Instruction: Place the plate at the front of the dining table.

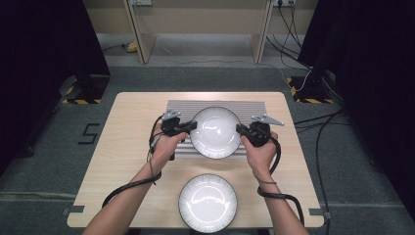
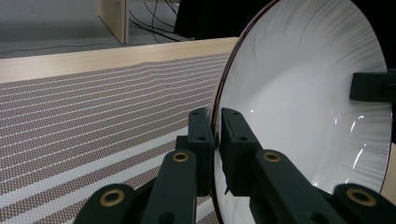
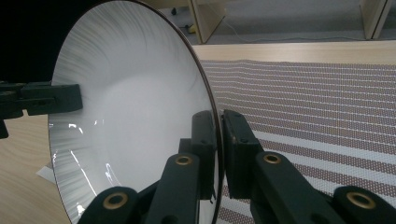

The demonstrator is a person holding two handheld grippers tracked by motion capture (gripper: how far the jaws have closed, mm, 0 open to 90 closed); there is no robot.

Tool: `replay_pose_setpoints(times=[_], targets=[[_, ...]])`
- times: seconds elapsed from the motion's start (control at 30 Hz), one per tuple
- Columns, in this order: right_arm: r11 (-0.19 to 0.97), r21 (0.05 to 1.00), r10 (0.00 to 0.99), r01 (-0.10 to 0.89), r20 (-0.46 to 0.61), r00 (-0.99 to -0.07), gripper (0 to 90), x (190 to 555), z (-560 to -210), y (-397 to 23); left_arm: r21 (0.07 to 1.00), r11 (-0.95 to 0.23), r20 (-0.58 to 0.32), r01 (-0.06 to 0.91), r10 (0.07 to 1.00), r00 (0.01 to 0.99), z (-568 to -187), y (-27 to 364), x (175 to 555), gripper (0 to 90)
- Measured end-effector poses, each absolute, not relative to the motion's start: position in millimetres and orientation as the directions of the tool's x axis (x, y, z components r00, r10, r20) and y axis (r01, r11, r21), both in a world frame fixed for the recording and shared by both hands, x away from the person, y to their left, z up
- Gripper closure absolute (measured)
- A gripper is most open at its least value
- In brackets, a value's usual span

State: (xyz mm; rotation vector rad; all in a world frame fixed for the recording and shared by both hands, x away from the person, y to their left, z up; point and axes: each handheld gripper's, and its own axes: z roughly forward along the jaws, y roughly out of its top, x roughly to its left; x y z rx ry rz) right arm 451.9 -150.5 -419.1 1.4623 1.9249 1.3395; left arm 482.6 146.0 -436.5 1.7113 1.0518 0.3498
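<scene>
- Far bowl point(image 1: 215, 132): white, dark-rimmed, over the striped mat point(image 1: 181, 105) at the back half of the table point(image 1: 122, 147). Pinched on opposite sides of its rim by both grippers.
- Left gripper point(image 1: 192, 125): jaws narrow, clamped on the bowl's left rim; in the left gripper view point(image 2: 215, 140) the rim runs between the two pads.
- Right gripper point(image 1: 240, 129): jaws narrow, clamped on the right rim; same pinch seen in the right gripper view point(image 3: 218, 140).
- Near bowl point(image 1: 208, 203): same pattern, at the table's near edge, well apart from both grippers, untouched.
- Step in hand, as judged: a two-handed hold on the far bowl, either for lifting it or setting it on the mat. Whether its base touches the mat cannot be told.
- Next move calls for: both hands travelling together and level, grip kept even, so the thin rim does not slip or the bowl tip.
- View differences: the high view gives the layout, both bowls and both forearms. The gripper views give the pad contact on the rim, the mat's dotted weave, and each the opposite gripper across the bowl's hollow.
</scene>
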Motion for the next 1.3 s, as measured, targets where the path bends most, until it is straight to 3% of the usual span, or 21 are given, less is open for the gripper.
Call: replay_pose_setpoints(times=[1.3], targets=[[0.009, 0.854, 0.916, 0.520, 0.202, -0.347, 82.9, 491.6, -416.3, -150.0, 0.870, -0.044, -0.259, 0.491, 0.806, 0.532, -434.8, 135.8, 518.5, 82.7]])
